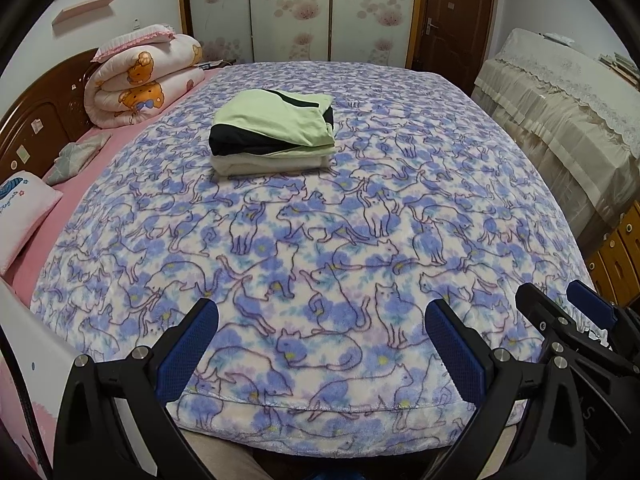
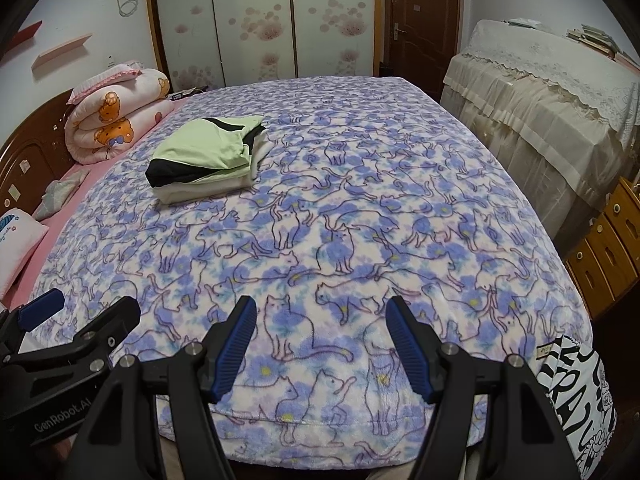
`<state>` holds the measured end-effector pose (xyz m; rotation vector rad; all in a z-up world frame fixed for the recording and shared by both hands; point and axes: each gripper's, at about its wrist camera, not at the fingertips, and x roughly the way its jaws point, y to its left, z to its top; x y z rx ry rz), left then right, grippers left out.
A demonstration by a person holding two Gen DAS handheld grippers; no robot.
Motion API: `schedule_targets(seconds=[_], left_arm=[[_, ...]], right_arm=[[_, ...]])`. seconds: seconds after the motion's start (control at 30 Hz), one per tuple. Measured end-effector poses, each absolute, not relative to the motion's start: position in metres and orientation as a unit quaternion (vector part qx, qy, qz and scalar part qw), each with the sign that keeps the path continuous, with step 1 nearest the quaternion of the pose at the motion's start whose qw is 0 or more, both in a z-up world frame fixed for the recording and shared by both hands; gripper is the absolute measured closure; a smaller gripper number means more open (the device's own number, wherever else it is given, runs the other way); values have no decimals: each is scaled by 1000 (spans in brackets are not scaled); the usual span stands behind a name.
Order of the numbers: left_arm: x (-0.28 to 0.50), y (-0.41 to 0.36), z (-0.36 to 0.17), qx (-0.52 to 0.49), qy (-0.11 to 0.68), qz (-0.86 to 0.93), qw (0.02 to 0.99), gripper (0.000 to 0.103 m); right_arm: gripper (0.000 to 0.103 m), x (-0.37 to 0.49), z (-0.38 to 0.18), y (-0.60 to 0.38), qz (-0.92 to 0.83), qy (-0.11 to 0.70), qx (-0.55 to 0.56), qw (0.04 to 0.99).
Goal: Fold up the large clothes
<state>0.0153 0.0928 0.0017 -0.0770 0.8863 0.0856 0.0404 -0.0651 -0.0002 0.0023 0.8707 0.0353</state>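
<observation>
"GenRobot.AI" marks the left hand-held gripper [image 2: 60, 308], jaws apart.

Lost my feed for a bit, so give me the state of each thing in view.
Left tool: open, empty.
Right tool: open, empty.
Pale-green, black and cream clothes stack: folded, on blanket.
Blue cat-print fleece blanket: spread flat.
Pink bear-print quilt: rolled.
Brown wooden door: closed.

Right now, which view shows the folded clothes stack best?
Left wrist view: the folded clothes stack sits near centre, its green, black and cream layers facing the camera. Right wrist view shows the same stack off left, angled.
</observation>
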Motion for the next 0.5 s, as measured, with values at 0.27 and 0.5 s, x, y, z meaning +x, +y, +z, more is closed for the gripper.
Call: schedule_targets(seconds=[0.27, 0.5], left_arm=[[19, 96, -2, -37, 433, 49, 899, 1], [19, 97, -4, -32, 432, 54, 900, 1]], right_arm=[[35, 41, -4, -64, 12, 421, -3, 907], [35, 42, -6, -65, 8, 419, -12, 908]])
